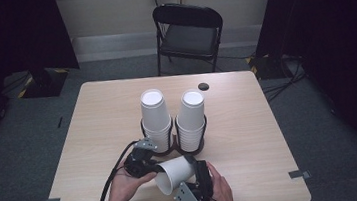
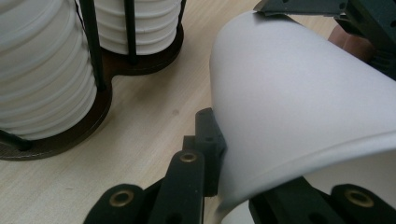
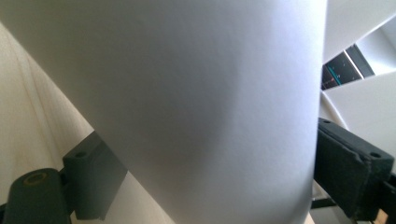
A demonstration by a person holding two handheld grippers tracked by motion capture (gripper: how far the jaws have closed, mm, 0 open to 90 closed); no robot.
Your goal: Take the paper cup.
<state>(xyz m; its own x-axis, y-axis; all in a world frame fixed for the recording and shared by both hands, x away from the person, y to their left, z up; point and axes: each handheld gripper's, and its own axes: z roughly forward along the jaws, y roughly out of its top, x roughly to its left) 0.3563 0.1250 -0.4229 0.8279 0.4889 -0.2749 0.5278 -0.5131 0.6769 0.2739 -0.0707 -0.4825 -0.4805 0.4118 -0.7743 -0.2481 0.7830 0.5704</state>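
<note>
A single white paper cup (image 1: 176, 173) lies on its side just above the table's front edge, held between both grippers. My left gripper (image 1: 155, 173) is shut across the cup's open rim; in the left gripper view a black jaw pad (image 2: 210, 140) presses the cup (image 2: 299, 93) at the rim. My right gripper (image 1: 194, 173) is shut on the cup's body nearer its base, with the cup wall (image 3: 187, 93) spanning the space between the pads (image 3: 93, 182). Behind it stand two tall stacks of nested white cups (image 1: 155, 115) (image 1: 192, 116) in a dark holder (image 1: 172, 151).
The wooden table (image 1: 95, 139) has free room left and right of the holder. A small dark disc (image 1: 203, 86) lies near its far edge. A black folding chair (image 1: 188, 31) stands behind the table. The holder's upright rods (image 2: 91, 42) are close to the left jaws.
</note>
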